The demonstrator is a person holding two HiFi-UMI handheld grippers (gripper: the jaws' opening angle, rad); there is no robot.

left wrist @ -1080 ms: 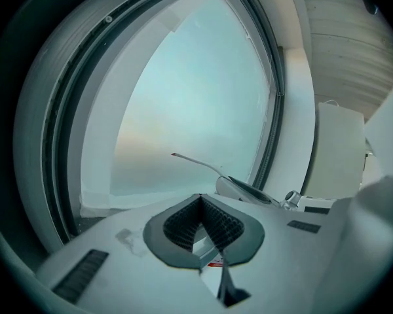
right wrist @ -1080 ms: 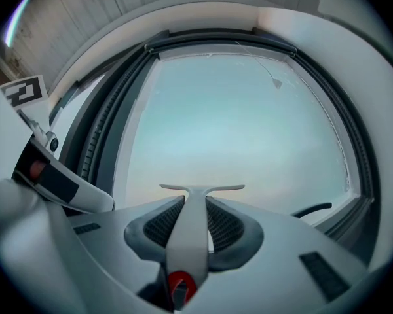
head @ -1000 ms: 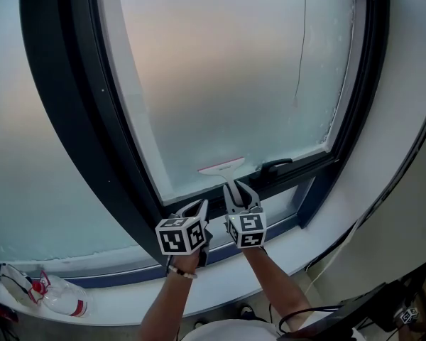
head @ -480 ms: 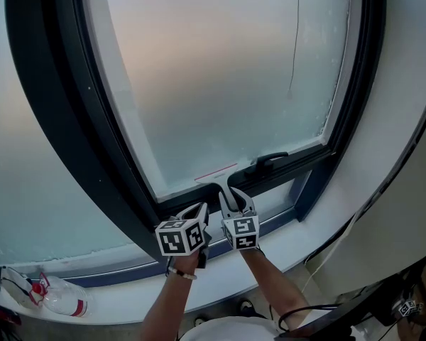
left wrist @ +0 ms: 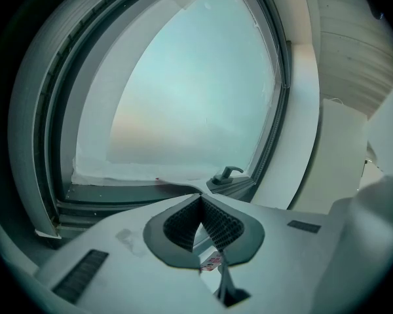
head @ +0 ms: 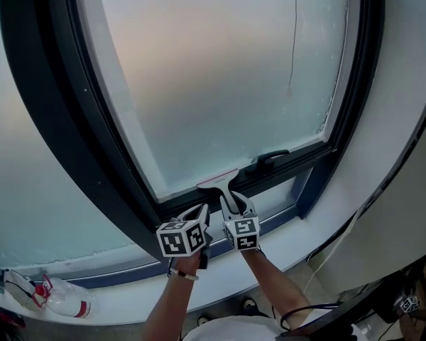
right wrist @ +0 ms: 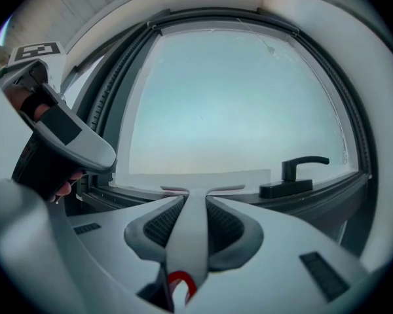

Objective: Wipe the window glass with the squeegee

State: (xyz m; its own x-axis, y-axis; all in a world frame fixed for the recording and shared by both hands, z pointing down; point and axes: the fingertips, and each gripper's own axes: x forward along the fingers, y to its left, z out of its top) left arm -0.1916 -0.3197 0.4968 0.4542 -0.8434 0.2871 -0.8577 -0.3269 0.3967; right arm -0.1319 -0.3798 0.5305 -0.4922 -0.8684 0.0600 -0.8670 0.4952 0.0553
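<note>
Squeegee (head: 221, 184): its white handle is pinched between the fingers (right wrist: 158, 222) of my right gripper (head: 231, 199). Its blade (right wrist: 200, 190) lies across the bottom edge of the window glass (head: 220, 77), just left of the window handle (head: 270, 159).
Left gripper (head: 199, 209): the fingers are pressed together on nothing. It idles just left of the right gripper, further from the window handle.
Risk, blade: it sits right where glass meets the dark frame (head: 192, 206). I judge that a pull lower would ride it onto the frame and leave a wet line along the edge.
Risk, window handle: a sideways stroke to the right could knock the blade end against it and twist the squeegee in my grip.
Risk, grip: I hold only the narrow stem, so uneven pressure may tilt the blade and streak the glass.
Bottle (head: 68, 303): a clear plastic one with red on it lies on its side on the sill (head: 291, 241), well to the left of the window handle. I cannot tell what is in it.
</note>
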